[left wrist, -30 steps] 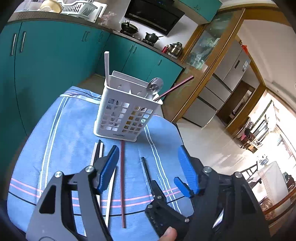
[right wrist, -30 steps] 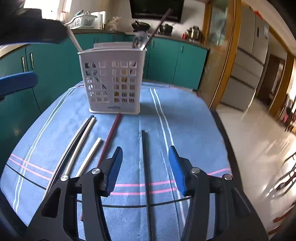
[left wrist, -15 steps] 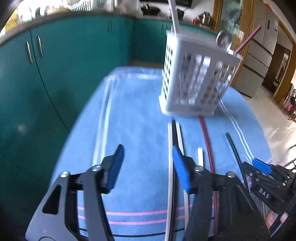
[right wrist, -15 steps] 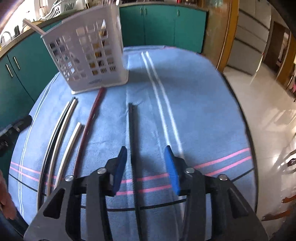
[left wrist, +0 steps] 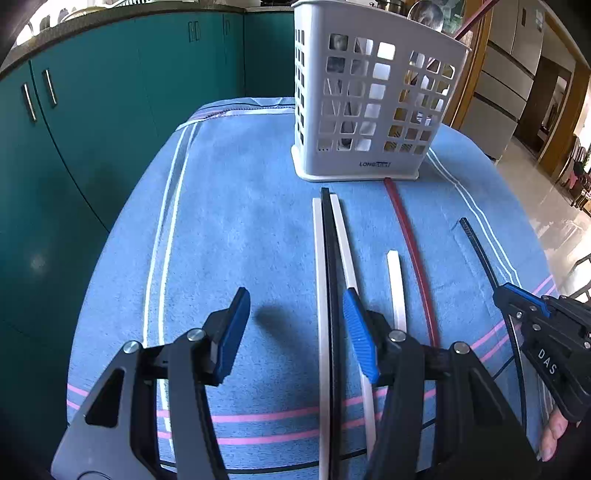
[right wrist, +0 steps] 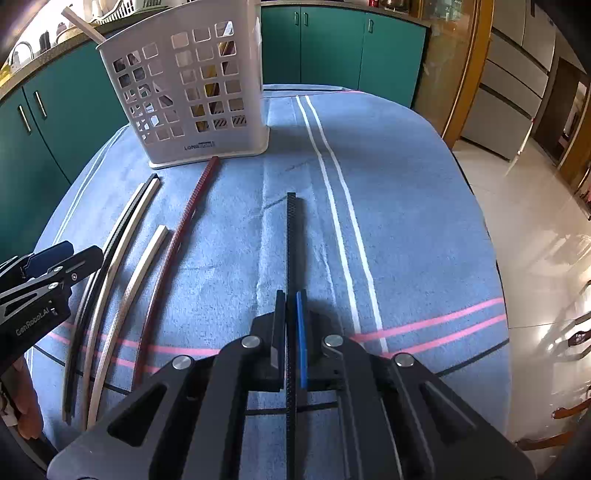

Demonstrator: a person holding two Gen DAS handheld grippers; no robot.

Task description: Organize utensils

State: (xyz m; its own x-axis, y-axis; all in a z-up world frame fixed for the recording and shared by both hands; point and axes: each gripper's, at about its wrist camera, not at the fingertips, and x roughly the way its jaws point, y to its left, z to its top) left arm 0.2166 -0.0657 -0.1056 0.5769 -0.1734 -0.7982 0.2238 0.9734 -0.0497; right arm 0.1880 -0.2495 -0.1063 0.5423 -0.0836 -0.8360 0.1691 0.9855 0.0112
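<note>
Right gripper (right wrist: 291,332) clenched on thin black textured chopstick (right wrist: 291,236), far from its tip; could pivot or slip on lift toward white perforated plastic caddy (right wrist: 192,92). Left gripper (left wrist: 295,332) released, empty.

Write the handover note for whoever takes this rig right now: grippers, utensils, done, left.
Right gripper: shut on the black chopstick, which lies flat on the blue cloth, pointing toward the white utensil basket.
Left gripper: open, holding nothing, low over the cloth beside the white-black-white trio of sticks.
Also on the cloth: short white stick and red chopstick, whose far tip reaches the basket's base.
Done: a spoon and some sticks already stand in the basket.
Left: lift the gripped black chopstick into the basket, then the five others.
</note>
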